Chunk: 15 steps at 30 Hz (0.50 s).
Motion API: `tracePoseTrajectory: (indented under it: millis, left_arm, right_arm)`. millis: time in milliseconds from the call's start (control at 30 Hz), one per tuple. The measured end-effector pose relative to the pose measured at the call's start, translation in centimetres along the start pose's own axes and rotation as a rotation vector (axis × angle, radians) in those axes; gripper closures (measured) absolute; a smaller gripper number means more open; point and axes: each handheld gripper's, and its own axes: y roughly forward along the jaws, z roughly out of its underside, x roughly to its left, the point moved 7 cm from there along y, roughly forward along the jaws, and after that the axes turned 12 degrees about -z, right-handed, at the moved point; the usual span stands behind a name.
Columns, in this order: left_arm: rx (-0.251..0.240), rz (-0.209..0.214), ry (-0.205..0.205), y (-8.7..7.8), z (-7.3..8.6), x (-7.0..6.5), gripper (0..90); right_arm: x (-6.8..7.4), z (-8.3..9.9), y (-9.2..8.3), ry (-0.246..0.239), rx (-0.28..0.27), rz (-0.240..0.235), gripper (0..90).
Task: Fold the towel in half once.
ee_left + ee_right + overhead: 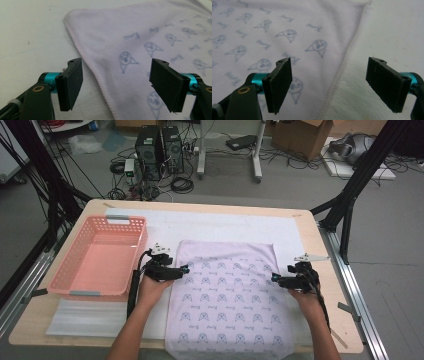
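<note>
Now both grippers are hovering wide open, gripping nothing: left gripper (186, 268) straddling the cloth's (230, 300) left hem, right gripper (274, 277) its right hem. Probably best to pinch both hems evenly. Beyond the cloth, bare mat (220, 222) is offering room; the basket (100, 256) is crowding its left.
</note>
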Motion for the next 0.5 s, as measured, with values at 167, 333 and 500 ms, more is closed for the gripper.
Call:
tracePoseTrajectory:
  millis: [167,333,500]
  left_arm:
    - [0.032,-0.061,0.018,1.4,0.1,-0.2,30.0]
    - [0.014,-0.143,0.125,1.9,0.1,-0.8,37.7]
    - [0.003,-0.144,0.112,1.9,0.0,-0.7,48.5]
  right_arm:
    - [-1.1,0.1,1.3,0.009,0.039,0.026,23.0]
    - [-1.4,-0.5,2.3,-0.022,0.049,0.100,30.0]
    - [-1.1,-0.7,2.5,-0.052,0.050,0.086,42.3]
